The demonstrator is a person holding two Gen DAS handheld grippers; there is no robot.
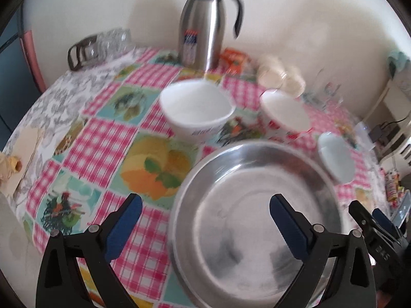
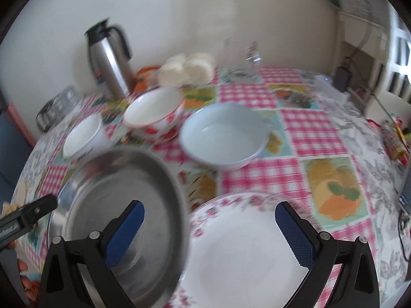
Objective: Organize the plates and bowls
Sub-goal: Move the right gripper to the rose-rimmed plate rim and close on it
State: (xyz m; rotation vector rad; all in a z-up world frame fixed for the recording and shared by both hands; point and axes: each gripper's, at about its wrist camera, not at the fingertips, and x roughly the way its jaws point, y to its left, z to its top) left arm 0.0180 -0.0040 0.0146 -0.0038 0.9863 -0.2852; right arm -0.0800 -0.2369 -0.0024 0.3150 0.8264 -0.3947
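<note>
Steel gleams on one round metal plate [image 1: 257, 220] beside one floral ceramic plate [image 2: 246, 251]; three glossy bowls: white bowl [image 1: 196, 113], strawberry-rimmed bowl [image 2: 154, 114], pale-blue bowl [image 2: 223, 134]. Left gripper [image 1: 205, 220] and right gripper [image 2: 209, 228] gape wide, holding nothing.

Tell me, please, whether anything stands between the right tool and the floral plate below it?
Nothing visible does. The right tool is open above the floral plate, whose white centre shows bare between the pads. The steel dish sits beside it on the left, its rim overlapping the plate's edge.

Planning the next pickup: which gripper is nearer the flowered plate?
Right. The right gripper hangs open right over the flowered plate; the left gripper is open over the steel dish beside it.
</note>
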